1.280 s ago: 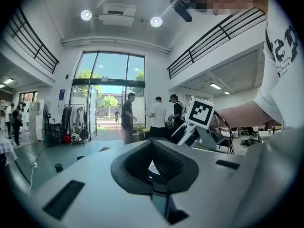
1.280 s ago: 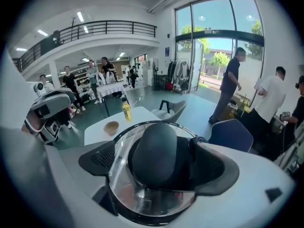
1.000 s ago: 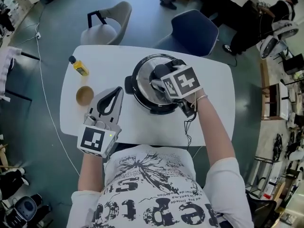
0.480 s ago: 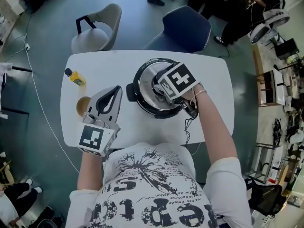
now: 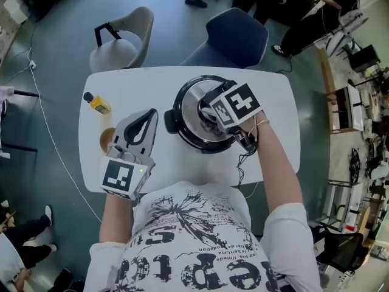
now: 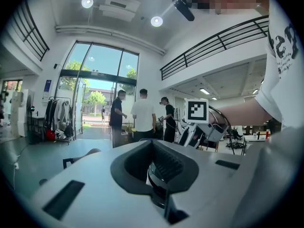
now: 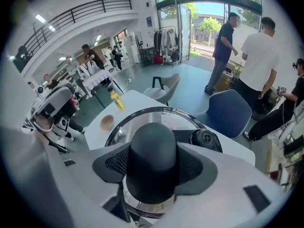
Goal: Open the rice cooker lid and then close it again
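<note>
The round black rice cooker (image 5: pixel 180 125) stands near the middle of the white table (image 5: pixel 276 140), and its shiny steel lid (image 5: pixel 192 101) is on it, so I judge that the opening is not yet done. The right gripper (image 5: pixel 216 109) points steeply down over the lid. Its jaws are closing on the black domed knob (image 7: pixel 153 148) at the lid's centre, and the ribbed pads (image 7: pixel 114 163) already seem to lie against both sides of the knob. The left gripper (image 5: pixel 148 115) is held just beside the cooker, on the person's left. Its jaws are drawn together at the tips and nothing is between them. I think the lid is stiff and not very heavy, but its polished metal would be slippery, so the knob is the only good place to take hold. The knob looks like smooth hard plastic and it becomes narrower toward the top. For this reason the pads should grip it low, near its base, or it may slide out upward. The lid should go straight up and come down level, because a tilted metal lid can swing on the knob and knock on the rim.
</note>
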A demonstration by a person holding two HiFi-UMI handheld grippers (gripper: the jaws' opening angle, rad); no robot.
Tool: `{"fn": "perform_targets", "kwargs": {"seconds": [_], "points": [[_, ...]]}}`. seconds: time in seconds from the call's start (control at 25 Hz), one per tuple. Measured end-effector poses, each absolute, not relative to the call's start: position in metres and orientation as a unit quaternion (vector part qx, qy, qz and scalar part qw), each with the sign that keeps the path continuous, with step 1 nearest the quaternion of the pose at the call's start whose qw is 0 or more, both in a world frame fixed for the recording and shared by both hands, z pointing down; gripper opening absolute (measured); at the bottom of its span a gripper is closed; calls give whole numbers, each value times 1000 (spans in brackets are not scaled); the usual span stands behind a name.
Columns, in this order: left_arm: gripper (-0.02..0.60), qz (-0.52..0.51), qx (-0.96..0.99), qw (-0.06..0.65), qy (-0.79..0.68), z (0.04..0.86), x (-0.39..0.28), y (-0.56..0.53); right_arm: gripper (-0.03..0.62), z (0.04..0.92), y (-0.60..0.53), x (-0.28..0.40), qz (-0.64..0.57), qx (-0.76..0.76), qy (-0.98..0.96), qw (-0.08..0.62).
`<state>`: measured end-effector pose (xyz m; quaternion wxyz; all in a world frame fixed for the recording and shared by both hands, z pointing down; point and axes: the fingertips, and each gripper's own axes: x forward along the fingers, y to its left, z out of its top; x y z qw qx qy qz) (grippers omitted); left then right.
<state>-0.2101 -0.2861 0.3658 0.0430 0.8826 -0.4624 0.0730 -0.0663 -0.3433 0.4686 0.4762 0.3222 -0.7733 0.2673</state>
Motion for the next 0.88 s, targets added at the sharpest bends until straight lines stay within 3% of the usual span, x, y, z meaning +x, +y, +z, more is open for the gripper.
{"fn": "perform_targets", "kwargs": {"seconds": [0.52,0.88], "points": [[14,66,899,31,-433,355,-211,-282,293,417,-343,-34,267,396,-775,414],[14,66,888,8,-456,347,-172,-256,293,410,-325,74,276,454,-762,370]]}}
